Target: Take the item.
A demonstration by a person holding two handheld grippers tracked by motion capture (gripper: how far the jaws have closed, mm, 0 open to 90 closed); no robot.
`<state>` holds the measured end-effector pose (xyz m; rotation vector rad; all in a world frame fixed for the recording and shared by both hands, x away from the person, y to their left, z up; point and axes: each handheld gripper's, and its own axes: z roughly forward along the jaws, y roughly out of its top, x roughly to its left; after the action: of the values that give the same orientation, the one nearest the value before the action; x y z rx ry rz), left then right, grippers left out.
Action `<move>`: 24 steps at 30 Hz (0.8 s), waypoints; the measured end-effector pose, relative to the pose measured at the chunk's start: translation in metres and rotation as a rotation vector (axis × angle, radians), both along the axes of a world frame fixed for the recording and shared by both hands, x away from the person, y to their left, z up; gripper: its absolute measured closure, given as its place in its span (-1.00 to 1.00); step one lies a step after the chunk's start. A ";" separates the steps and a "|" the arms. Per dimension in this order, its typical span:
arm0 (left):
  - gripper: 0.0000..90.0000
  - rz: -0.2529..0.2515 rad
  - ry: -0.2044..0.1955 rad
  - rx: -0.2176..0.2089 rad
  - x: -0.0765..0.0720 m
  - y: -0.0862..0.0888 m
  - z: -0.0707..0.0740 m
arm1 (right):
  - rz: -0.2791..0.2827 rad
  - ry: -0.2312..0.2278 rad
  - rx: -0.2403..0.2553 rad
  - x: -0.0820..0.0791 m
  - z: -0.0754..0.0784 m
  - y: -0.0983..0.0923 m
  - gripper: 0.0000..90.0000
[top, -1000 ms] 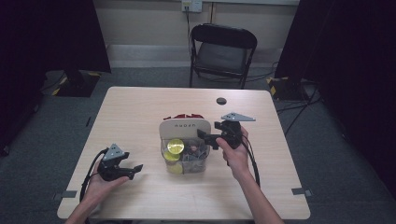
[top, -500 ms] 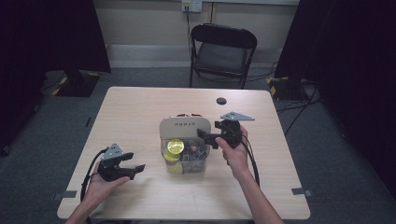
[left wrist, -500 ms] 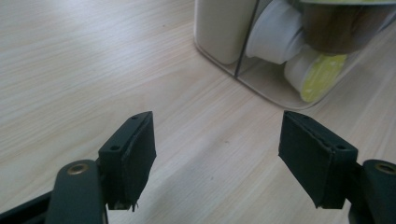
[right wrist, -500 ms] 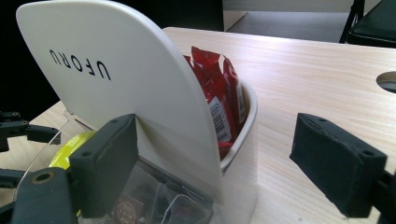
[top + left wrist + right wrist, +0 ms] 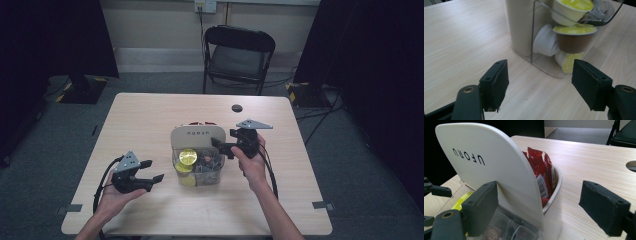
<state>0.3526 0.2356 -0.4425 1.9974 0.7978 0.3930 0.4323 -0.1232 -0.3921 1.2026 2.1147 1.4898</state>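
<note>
The capsule organizer [image 5: 197, 150] stands at the middle of the table [image 5: 150, 120], its clear front bin stacked with yellow-lidded coffee pods [image 5: 574, 37]. The right hand-held gripper [image 5: 226, 149] hovers at its upright lid, jaws apart, one each side, gripping nothing. The left hand-held gripper [image 5: 152, 171], toward the near left corner, has just been closing on nothing, jaws still apart. Likely next: steady the organizer and reach for a pod.

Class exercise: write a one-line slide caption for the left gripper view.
Open left tool faces a clear organizer stacked with yellow-lidded coffee pods on a wooden table.
</note>
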 end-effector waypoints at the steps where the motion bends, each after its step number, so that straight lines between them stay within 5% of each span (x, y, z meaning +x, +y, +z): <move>1: -0.34 0.000 0.000 0.000 0.000 0.000 0.000 | 0.000 0.000 0.000 0.000 0.000 0.000 -0.67; 13: -0.33 -0.051 -0.008 -0.049 0.009 -0.022 0.021 | 0.020 0.000 -0.004 0.003 0.003 0.004 -0.68; 17: -0.26 -0.050 -0.022 -0.111 0.012 -0.028 0.030 | 0.020 0.003 -0.008 0.002 0.002 0.004 -0.68; 24: -0.18 -0.093 -0.041 -0.113 0.015 -0.041 0.039 | 0.018 0.007 -0.007 0.002 0.002 0.004 -0.69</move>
<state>0.3679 0.1944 -0.4032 1.9072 0.6841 0.3264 0.4346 -0.1195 -0.3904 1.1909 2.1385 1.4866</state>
